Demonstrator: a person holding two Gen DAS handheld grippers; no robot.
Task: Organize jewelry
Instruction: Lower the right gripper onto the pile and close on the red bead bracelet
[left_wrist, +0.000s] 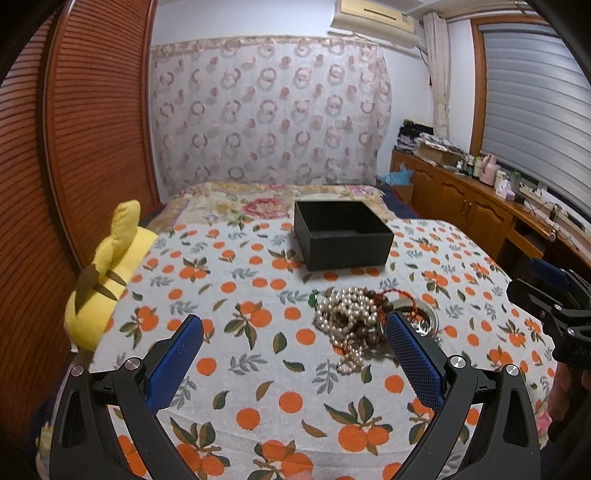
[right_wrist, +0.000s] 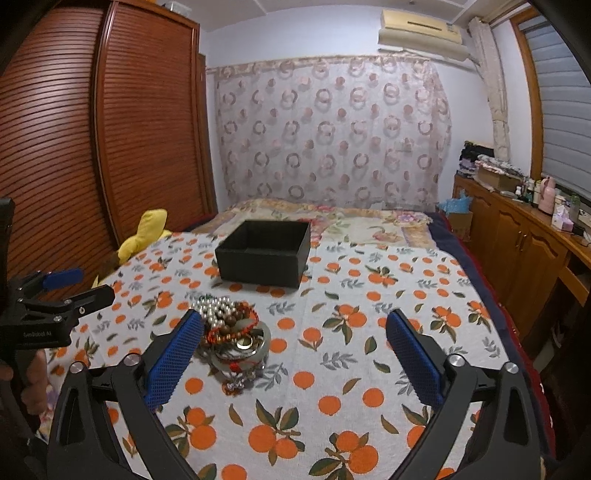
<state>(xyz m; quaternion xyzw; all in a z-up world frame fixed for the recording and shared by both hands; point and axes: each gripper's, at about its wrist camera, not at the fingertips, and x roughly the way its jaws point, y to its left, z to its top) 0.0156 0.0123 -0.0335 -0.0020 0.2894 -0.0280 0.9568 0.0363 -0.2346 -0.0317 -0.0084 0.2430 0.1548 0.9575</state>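
A heap of jewelry (left_wrist: 351, 321) lies on the orange-print cloth (left_wrist: 258, 369): a pearl strand, brown wooden beads, a red cord and a pale bangle. An open black box (left_wrist: 341, 234) stands empty behind it. My left gripper (left_wrist: 295, 325) is open, the heap just inside its right fingertip. In the right wrist view the heap (right_wrist: 232, 332) lies against the left finger of my open right gripper (right_wrist: 295, 321), and the box (right_wrist: 264, 256) sits beyond. Nothing is held by either gripper.
A yellow plush toy (left_wrist: 107, 280) lies at the cloth's left edge by a wooden louvred wardrobe (left_wrist: 74, 147). A wooden sideboard (right_wrist: 517, 236) with bottles runs along the right. A patterned bed cover (right_wrist: 351, 218) stretches behind the box.
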